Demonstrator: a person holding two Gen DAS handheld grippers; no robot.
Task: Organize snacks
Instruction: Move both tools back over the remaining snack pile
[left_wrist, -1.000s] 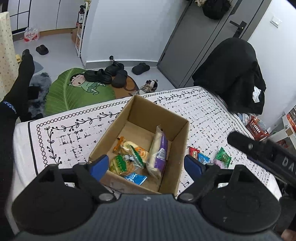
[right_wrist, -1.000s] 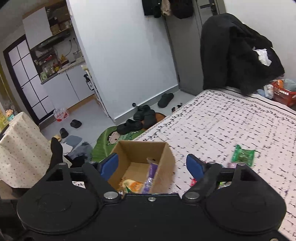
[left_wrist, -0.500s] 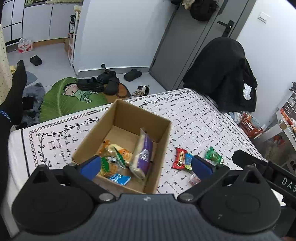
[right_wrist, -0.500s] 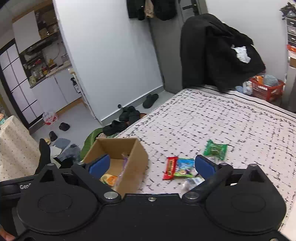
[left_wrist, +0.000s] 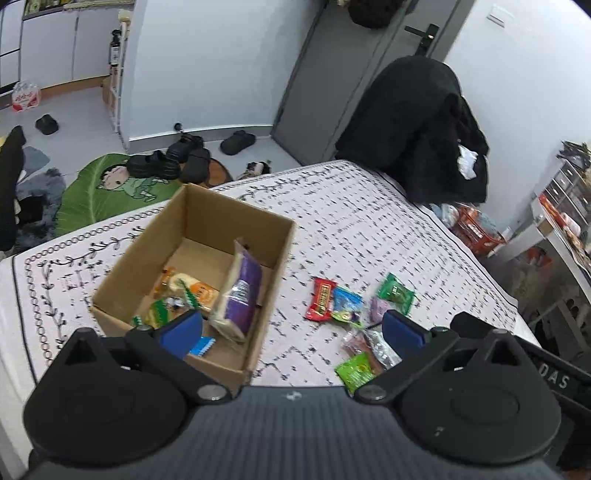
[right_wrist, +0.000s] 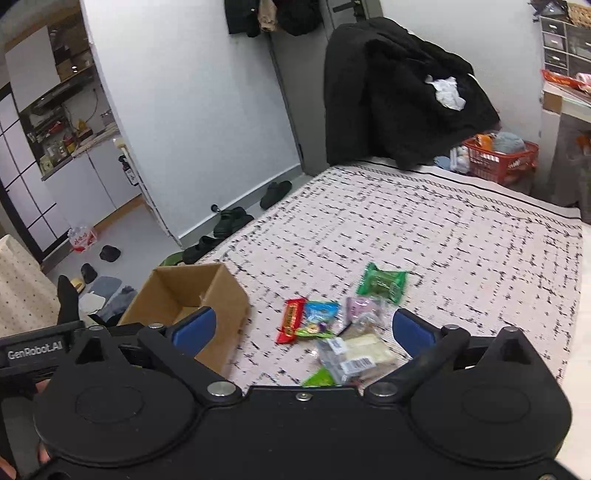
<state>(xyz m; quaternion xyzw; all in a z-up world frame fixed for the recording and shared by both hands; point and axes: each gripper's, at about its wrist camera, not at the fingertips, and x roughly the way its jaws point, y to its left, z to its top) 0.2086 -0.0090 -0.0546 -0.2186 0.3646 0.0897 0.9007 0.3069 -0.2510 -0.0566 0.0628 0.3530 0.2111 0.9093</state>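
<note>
- On the bed (left_wrist: 354, 221), which is covered with a white spread printed in black dashes, stands an open cardboard box (left_wrist: 155, 266).
- Inside the box lie several snacks: a purple packet (left_wrist: 240, 295) leaning against the right wall, an orange packet (left_wrist: 199, 291) beside it, a green-and-white one (left_wrist: 159, 314) nearer the front wall, and a small blue one (left_wrist: 202, 346) at the front.
- Just right of the box, loose on the spread, lie more snacks: a red bar (left_wrist: 320, 299) touching a blue-and-green packet (left_wrist: 345, 306), a pale purple packet (left_wrist: 377, 309) and a dark green packet (left_wrist: 395, 293) further right.
- Nearer the camera lie a clear wrapper (right_wrist: 354, 356) with a barcode label and a bright green packet (left_wrist: 355, 371).
- Seen from its own camera, the left claw (left_wrist: 291, 326) is spread wide with nothing between its blue pads (left_wrist: 181, 332); it hangs over the front right corner of the box.
- Over the loose snacks, the right claw (right_wrist: 303, 326) is just finishing opening and stands wide; nothing is gripped, though the clear wrapper lies below the gap.
- Behind the bed a black coat (left_wrist: 413, 129) hangs over something, with a red basket (right_wrist: 498, 158) on the floor beside it.
</note>
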